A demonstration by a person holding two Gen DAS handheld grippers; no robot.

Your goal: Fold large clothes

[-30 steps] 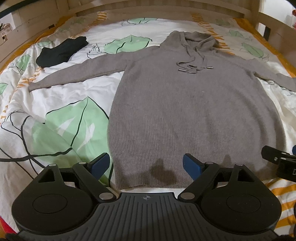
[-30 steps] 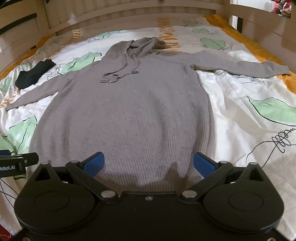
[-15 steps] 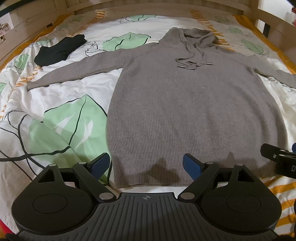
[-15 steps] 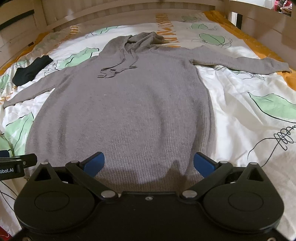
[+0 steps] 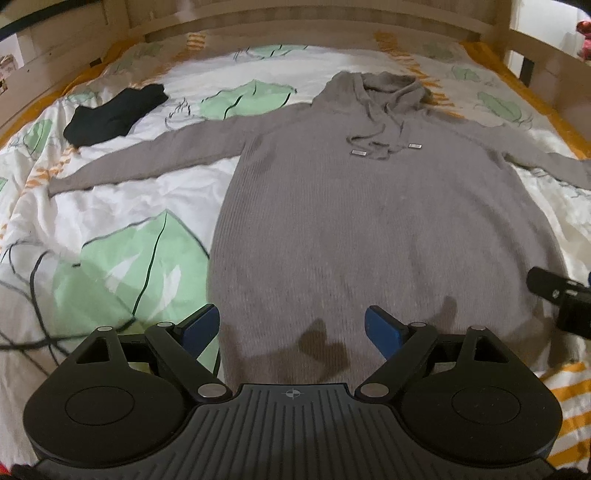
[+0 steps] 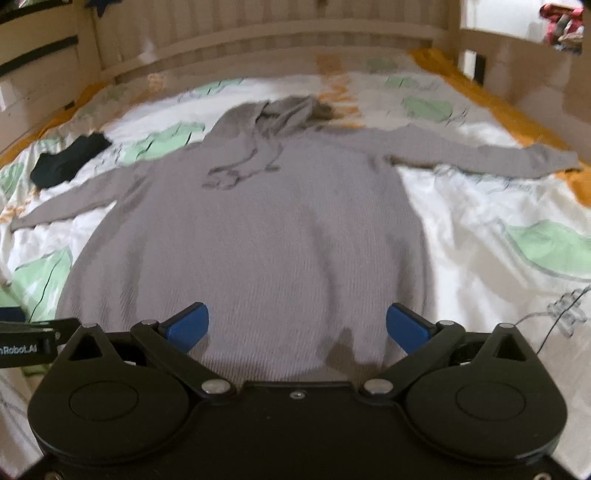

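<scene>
A long grey knitted hoodie (image 5: 369,221) (image 6: 266,229) lies flat and face up on the bed, sleeves spread to both sides, hood and drawstrings at the far end. My left gripper (image 5: 291,328) hovers open over the hem's left corner, nothing between its blue pads. My right gripper (image 6: 297,325) is open above the hem's right part, also holding nothing. Part of the right gripper (image 5: 561,295) shows at the right edge of the left wrist view, and part of the left gripper (image 6: 33,339) at the left edge of the right wrist view.
A folded black garment (image 5: 114,112) (image 6: 68,157) lies far left on the white bed sheet (image 5: 122,206) printed with green leaves. Wooden bed rails (image 5: 295,22) enclose the far end and both sides. An orange striped edge (image 5: 565,387) shows near right.
Both views have tilted up slightly, so the hoodie sits lower in frame and more headboard shows. The right wrist view is now motion-blurred. Both grippers stay open.
</scene>
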